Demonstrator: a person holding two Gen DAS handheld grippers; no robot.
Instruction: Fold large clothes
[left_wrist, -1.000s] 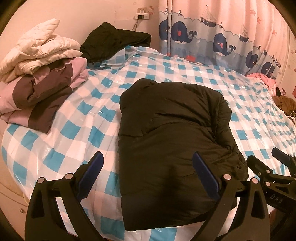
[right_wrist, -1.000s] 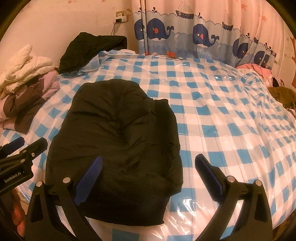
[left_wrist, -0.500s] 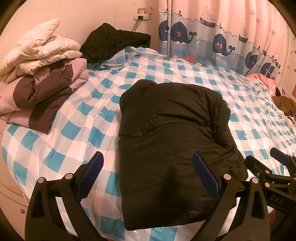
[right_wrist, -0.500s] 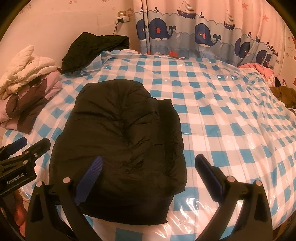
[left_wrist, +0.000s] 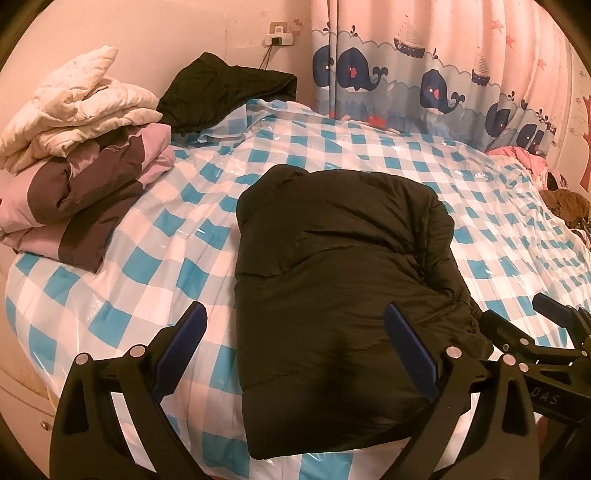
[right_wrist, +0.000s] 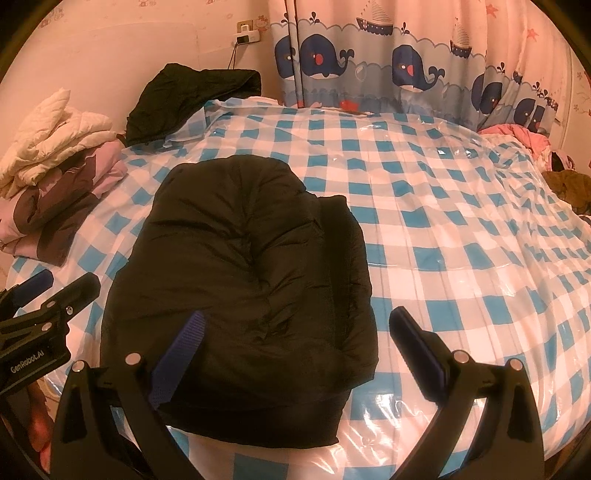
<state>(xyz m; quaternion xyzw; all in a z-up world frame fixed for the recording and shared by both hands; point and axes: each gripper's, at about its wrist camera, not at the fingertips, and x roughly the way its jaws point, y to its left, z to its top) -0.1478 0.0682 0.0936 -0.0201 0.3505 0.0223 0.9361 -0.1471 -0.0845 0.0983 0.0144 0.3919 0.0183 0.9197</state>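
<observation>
The black padded jacket (left_wrist: 343, 284) lies folded into a compact block on the blue-and-white checked bed cover (left_wrist: 159, 258), close to the near edge of the bed. Compared with the views from one second ago and half a second ago, its outline and position are practically unchanged; only a slight shift of both cameras is noted.

The left gripper (left_wrist: 295, 343) is held with its jaws spread wide and nothing between them, above the near left part of the jacket. The right gripper (right_wrist: 295, 350) is likewise spread and empty, above the near right corner.

Since no fabric is gripped and the shape is stable, the fold of this jacket is judged to be finished or nearly so. A stack of folded garments (left_wrist: 74, 158) lies at the left edge of the bed, well apart from the jacket. A second dark garment (left_wrist: 225, 92) is seen unfolded at the far corner near the whale-print curtain (left_wrist: 424, 85); it is probably the next item.
</observation>
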